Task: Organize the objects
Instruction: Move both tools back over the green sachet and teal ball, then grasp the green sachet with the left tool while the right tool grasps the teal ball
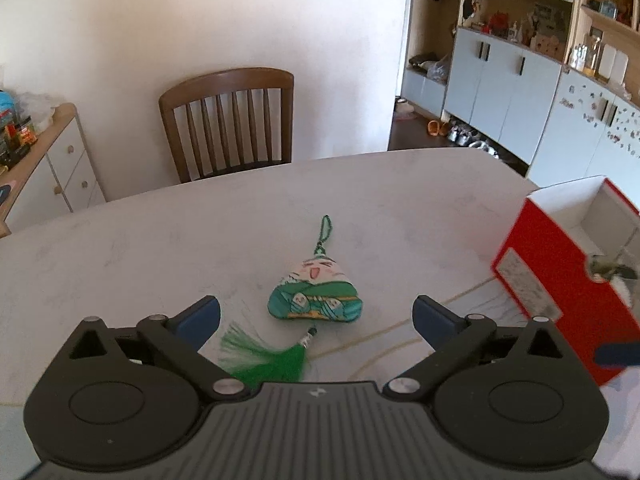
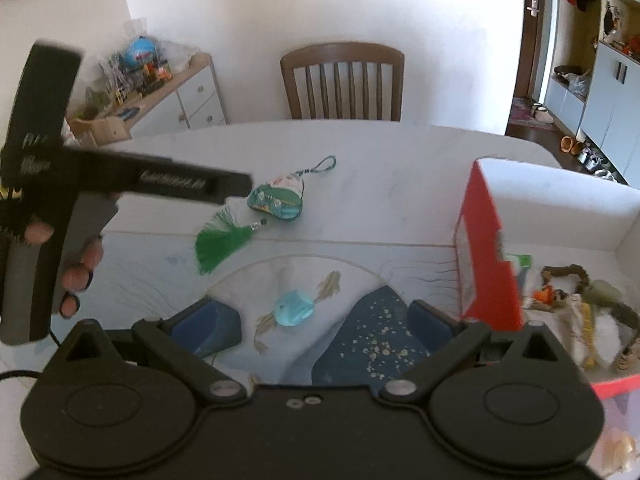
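1. Left gripper (image 1: 316, 314): levelled low over the marble table (image 1: 160, 248), pointed toward the wooden chair (image 1: 228, 120), blue fingers (image 1: 198, 316) spread wide and holding nothing.
2. Green zongzi sachet (image 1: 316, 294): flat on the table between and just beyond those fingers, cord loop (image 1: 326, 228) toward the chair, green tassel (image 1: 264, 356) toward the gripper.
3. Right gripper (image 2: 324, 322): raised above a painted placemat (image 2: 320, 276), tilted downward, fingers (image 2: 210, 328) apart and unloaded.
4. Red box (image 2: 486, 248): open, just beside the right finger, small trinkets (image 2: 580, 300) piled inside.
5. Left hand (image 2: 76, 264): wrapped around its gripper's handle at the left edge of the right wrist view, tool tip near the sachet.
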The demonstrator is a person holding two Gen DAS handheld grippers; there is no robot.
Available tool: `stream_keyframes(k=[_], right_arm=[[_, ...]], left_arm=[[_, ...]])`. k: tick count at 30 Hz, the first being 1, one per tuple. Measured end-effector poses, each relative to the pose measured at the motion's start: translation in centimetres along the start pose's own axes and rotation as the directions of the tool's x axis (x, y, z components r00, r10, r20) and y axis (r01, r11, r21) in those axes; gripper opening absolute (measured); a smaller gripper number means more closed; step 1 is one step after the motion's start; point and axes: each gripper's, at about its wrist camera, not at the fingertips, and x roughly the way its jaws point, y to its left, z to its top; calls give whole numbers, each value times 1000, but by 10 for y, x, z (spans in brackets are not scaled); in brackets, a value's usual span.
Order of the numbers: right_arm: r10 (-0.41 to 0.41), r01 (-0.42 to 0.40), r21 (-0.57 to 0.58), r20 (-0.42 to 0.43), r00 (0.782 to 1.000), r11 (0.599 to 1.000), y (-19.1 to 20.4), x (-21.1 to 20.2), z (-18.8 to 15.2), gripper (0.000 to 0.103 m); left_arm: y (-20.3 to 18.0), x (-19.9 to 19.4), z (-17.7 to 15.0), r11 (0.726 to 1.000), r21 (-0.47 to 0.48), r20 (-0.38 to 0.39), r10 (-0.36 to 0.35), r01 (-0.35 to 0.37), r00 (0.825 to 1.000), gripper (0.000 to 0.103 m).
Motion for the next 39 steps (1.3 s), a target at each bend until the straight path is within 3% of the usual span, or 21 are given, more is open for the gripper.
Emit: stream_keyframes(k=[12,19,28,34,39], right_arm=[[2,-6,-46,-86,996,999,12,65,1,99],[-10,4,-54,-122,992,999,10,89,1,93],[-5,-4,-74,-133,991,997,14,102,-5,80],[-10,-4,-104,-127,992,995,19,102,-4,68],[-16,2,-117,-120,993,993,22,102,-5,57]], left_arm=[[14,78,10,999,-47,-86,-17,13,996,103],[12,103,4,999,-47,-119,-11,5,993,103],[8,117,0,1000,-17,-124,19,-21,992,103],[8,117,-1,999,-33,-112,-6,2,994,101],[8,118,-3,1000,-26,-112,-4,1,994,87]])
